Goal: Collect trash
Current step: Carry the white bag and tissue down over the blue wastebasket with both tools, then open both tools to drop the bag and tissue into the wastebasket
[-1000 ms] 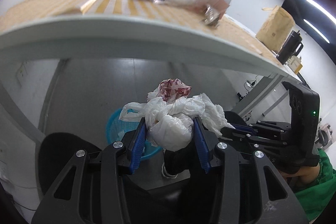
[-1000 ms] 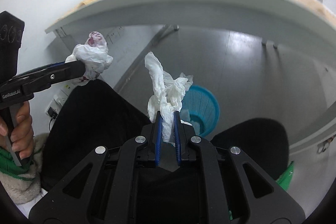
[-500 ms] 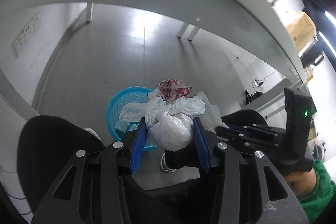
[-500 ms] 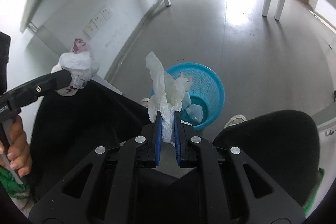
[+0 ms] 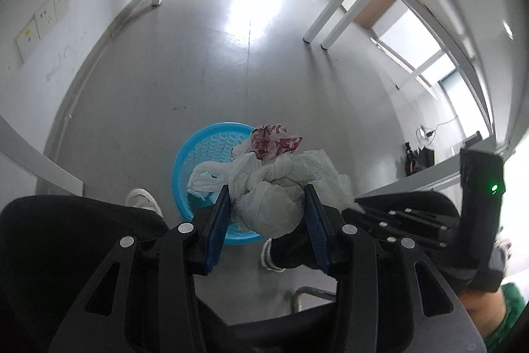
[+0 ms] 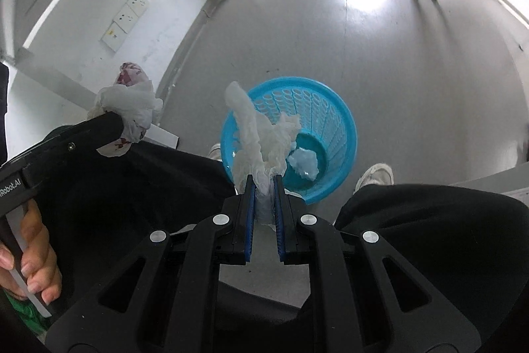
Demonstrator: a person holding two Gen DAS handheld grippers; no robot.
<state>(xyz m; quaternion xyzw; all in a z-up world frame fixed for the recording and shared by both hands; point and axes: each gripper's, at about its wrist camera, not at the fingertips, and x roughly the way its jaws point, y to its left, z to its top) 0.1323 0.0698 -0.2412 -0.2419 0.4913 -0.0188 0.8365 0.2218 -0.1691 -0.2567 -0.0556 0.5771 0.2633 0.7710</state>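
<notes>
- Left wrist view: fingers of the left gripper (image 5: 266, 215) clamp a knotted white plastic bag (image 5: 271, 194) with a red-patterned scrap on top; the blue basket (image 5: 211, 154) sits on the floor just beyond. Best to centre the bundle over the rim before letting go.
- Right wrist view: right gripper (image 6: 264, 187) pinches a crumpled white tissue (image 6: 256, 138) nearly closed, above the basket's near edge; carry it further over the opening, then release.

White letters reading "Robot.AI" stand on the black body of the left gripper (image 6: 132, 124), far off to the left of the right gripper's fingers (image 6: 249, 220). The start of the word is cut off. No other words can be read.
</notes>
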